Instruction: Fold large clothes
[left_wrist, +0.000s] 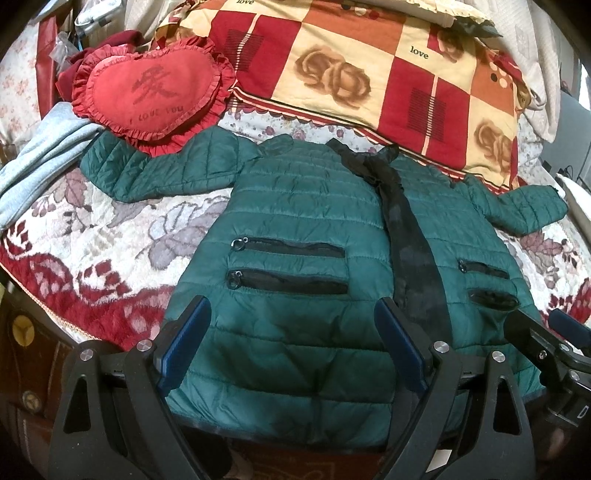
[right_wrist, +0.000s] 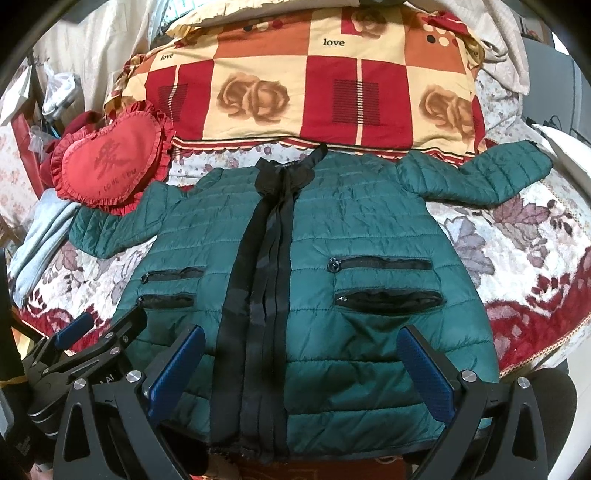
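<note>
Green jacket (left_wrist: 295, 332) lengthwise, collar pointing away

The left gripper (left_wrist: 291, 347) has two black angular arms carrying flat, ribbed blue pads (left_wrist: 186, 343). Round silver screws (left_wrist: 144, 345) sit at the pivots, and teardrop-shaped cut-outs pierce the arms at 7 and 5 o'clock. The right gripper (right_wrist: 301, 373) is built alike: black frame, textured blue pads (right_wrist: 424, 371), silver screws (right_wrist: 468, 376), white lettering at 8 o'clock, too blurred to read.
</note>
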